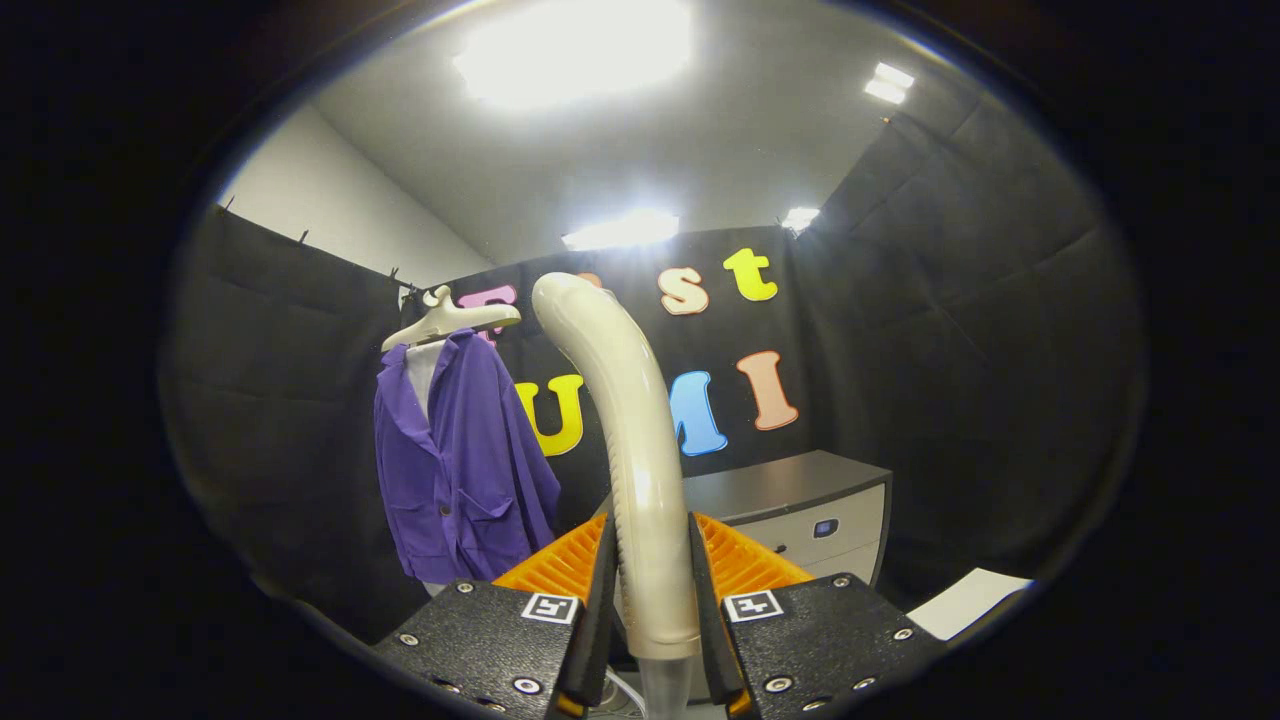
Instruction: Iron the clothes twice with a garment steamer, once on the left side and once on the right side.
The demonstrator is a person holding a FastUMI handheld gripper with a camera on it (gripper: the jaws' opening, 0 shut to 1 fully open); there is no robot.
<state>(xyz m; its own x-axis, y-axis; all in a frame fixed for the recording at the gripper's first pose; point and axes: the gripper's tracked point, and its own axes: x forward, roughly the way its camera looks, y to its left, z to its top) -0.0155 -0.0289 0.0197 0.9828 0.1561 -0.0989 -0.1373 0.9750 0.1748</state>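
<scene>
Gripper (650, 590) squeezed tight on the cream steamer handle (640, 470), both fingers pressing it. Purple shirt (465, 460) hanging on a hanger (445, 318) ahead, off to the left — well apart from the steamer. Probably no ironing done yet — both sides left.

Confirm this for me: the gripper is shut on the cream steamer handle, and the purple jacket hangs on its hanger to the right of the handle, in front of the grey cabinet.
One thing is wrong. In the gripper view the purple jacket hangs on its hanger to the left of the steamer handle, against the black cloth wall; the grey cabinet stands to the right. The gripper is indeed shut on the handle.
</scene>
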